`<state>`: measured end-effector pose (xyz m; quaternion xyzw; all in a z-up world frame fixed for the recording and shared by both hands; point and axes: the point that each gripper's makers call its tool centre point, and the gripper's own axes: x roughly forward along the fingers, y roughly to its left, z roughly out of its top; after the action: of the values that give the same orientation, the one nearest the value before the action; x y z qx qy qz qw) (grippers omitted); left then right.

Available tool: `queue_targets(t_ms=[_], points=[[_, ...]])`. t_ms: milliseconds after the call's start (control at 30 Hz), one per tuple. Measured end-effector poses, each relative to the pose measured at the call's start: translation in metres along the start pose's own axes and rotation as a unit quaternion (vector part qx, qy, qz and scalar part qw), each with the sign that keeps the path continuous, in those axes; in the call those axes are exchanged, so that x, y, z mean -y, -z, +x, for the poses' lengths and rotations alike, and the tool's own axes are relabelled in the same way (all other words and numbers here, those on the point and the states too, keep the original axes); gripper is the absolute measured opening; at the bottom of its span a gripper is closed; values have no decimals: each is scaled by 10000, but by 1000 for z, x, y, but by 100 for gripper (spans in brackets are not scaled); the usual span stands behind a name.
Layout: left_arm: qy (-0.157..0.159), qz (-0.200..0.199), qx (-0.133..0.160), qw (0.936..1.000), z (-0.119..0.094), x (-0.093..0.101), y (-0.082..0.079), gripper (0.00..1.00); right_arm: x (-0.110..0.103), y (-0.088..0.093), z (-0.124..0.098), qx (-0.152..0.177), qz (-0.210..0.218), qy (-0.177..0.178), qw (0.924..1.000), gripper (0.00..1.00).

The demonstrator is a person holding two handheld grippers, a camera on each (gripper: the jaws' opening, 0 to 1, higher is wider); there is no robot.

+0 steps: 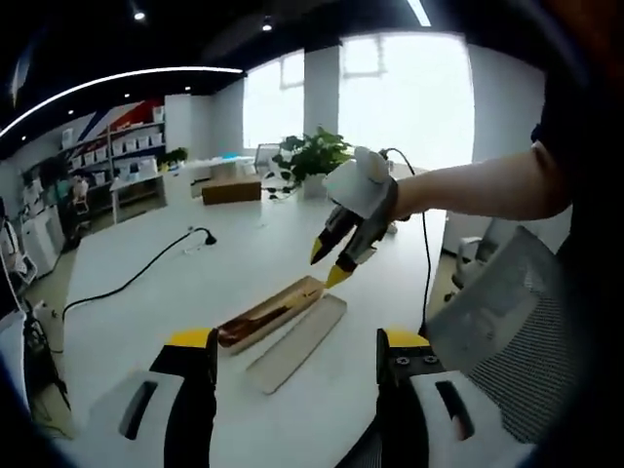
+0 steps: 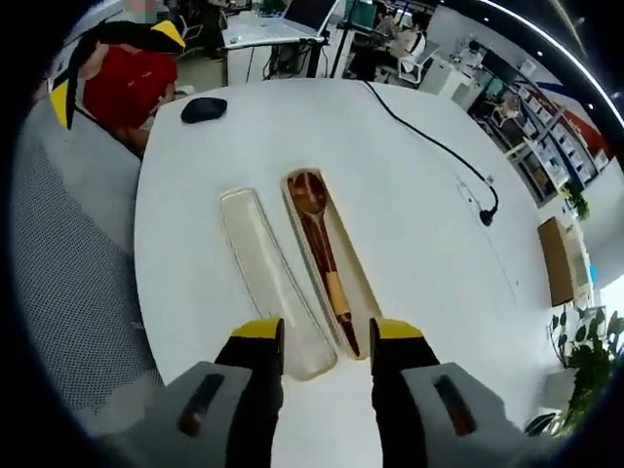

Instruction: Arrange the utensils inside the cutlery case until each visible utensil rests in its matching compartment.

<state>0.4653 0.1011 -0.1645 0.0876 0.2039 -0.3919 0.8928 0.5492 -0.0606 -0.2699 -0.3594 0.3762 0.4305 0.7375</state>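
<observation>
While the cutlery case [image 2: 330, 261] is lying open near the table's [image 2: 419, 205] rounded edge, spoon [image 2: 322, 234] already inside and lid [image 2: 268, 278] alongside, I'm hovering my right gripper [image 2: 327, 341] over it, jaws spread and empty; my left gripper [image 1: 297, 351] is waiting spread too.

Chopsticks [image 2: 334, 292], if any, indistinct.
</observation>
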Motion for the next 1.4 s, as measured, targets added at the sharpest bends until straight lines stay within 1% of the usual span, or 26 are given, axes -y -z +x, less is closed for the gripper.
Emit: queue_targets(t_ms=[67, 133, 200, 267, 333, 400, 467, 567, 600, 667, 700, 733, 800, 900, 1000, 1067, 1133, 1167, 1233, 1367, 1400], points=[[-41, 37, -67, 10000, 1, -2, 2, 68, -4, 0, -3, 51, -105, 39, 9999, 45], [-57, -136, 3, 9999, 0, -3, -1, 68, -9, 3, -6, 57, -116, 9, 9999, 49], [-64, -101, 31, 9999, -2, -3, -4, 68, -13, 6, -8, 66, -113, 32, 9999, 54], [-105, 9, -32, 9999, -5, -5, -5, 68, -16, 9, -10, 67, -106, 27, 9999, 61], [-104, 3, -21, 9999, -7, -6, -7, 68, -20, 14, -14, 65, -129, 60, 9999, 66], [-8, 12, -43, 10000, -9, -4, -8, 68, -21, 20, -18, 54, -124, 99, 9999, 69], [4, 293, -173, 9994, -11, -5, -4, 68, -21, 23, -22, 71, -80, 147, 9998, 72], [-10, 289, -218, 9993, -13, -9, -1, 68, -23, 27, -27, 118, -61, 189, 9997, 72], [-11, 291, -226, 9993, -14, -10, 0, 68, -23, 28, -29, 162, -100, 255, 9995, 74], [-27, 381, -335, 9987, -15, -15, 5, 69, -22, 32, -32, 138, -78, 351, 9993, 82], [57, 477, -466, 9978, -16, -16, 9, 69, -22, 34, -33, 134, -74, 356, 9992, 83], [106, 526, -485, 9974, -16, -17, 10, 69, -22, 35, -34, 147, -61, 381, 9991, 83], [314, 437, -670, 9963, -16, -16, 19, 68, -21, 37, -35, 172, 4, 415, 9990, 86], [299, 573, -826, 9945, -15, -25, 29, 69, -22, 41, -36, 179, 9, 441, 9989, 88], [348, 641, -963, 9927, -13, -29, 37, 70, -25, 44, -36, 192, 26, 399, 9990, 89], [393, 714, -996, 9917, -9, -32, 43, 73, -26, 46, -36, 194, 27, 393, 9990, 90], [478, 654, -950, 9922, -4, -33, 47, 81, -27, 48, -37, 195, 39, 388, 9991, 90], [516, 612, -942, 9923, -1, -33, 49, 84, -27, 50, -36, 189, 53, 379, 9991, 90], [590, 528, -1039, 9914, 5, -33, 56, 86, -27, 54, -35, 156, 75, 361, 9992, 90], [750, 616, -1244, 9875, 15, -29, 68, 98, -29, 60, -33, 159, 135, 306, 9993, 91], [752, 622, -1242, 9874, 17, -29, 68, 98, -31, 63, -32, 126, 135, 268, 9995, 91]])
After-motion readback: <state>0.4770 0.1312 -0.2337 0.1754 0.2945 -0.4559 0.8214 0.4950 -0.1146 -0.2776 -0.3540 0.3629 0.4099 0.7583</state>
